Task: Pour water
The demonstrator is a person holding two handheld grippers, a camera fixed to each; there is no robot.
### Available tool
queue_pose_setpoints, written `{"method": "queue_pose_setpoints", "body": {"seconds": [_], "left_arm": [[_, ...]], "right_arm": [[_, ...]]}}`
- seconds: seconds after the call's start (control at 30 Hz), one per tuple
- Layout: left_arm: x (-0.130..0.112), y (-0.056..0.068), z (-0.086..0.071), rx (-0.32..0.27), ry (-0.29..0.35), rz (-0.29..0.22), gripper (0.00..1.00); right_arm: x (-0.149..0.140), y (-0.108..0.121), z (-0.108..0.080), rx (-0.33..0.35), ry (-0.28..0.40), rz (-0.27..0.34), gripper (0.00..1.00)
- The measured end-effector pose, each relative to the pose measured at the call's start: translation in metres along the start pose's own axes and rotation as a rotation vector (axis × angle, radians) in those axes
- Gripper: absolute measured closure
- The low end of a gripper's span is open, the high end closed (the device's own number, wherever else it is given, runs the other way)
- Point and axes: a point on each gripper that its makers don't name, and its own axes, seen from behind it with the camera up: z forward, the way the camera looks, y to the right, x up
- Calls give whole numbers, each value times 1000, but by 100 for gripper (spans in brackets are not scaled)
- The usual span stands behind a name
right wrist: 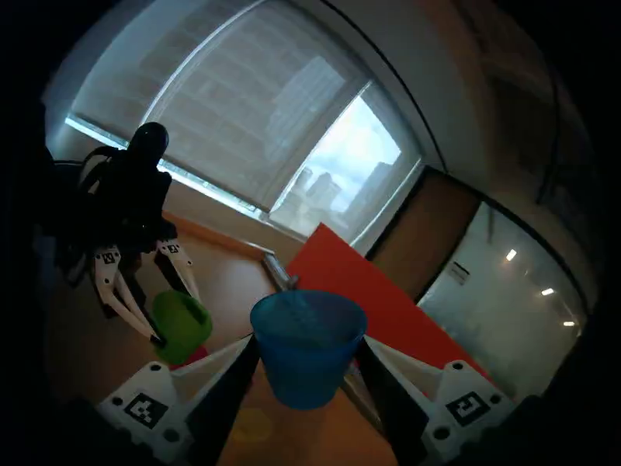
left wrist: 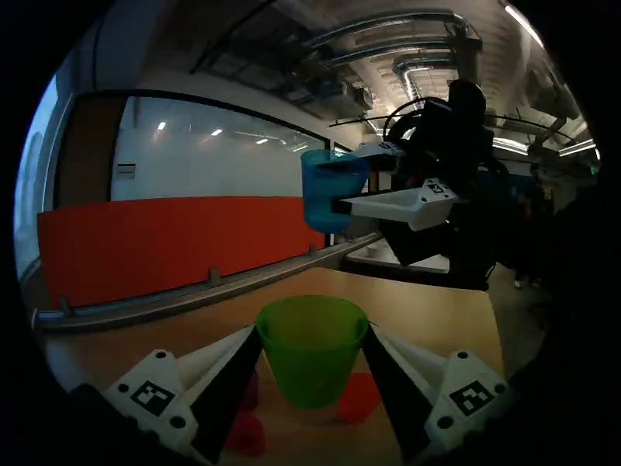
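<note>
L hand-held gripper (left wrist: 313, 335) is pinching green cup (left wrist: 312, 369) mid-wall over table (left wrist: 435, 303), R hand-held gripper (right wrist: 307, 342) is holding blue cup (right wrist: 307, 377) higher; both prob. light, thin, squashy plastic.

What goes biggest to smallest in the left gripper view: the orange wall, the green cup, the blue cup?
1. orange wall
2. green cup
3. blue cup
The green cup is nearer the camera, so the two cups may really match.
</note>
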Motion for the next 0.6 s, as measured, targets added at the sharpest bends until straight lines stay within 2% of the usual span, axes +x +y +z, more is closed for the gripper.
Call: {"method": "queue_pose_setpoints", "body": {"seconds": [0.6], "left_arm": [[8, 6, -1, -16, 16, 0, 13]], "right_arm": [[30, -2, 16, 2, -6, -209, 13]]}}
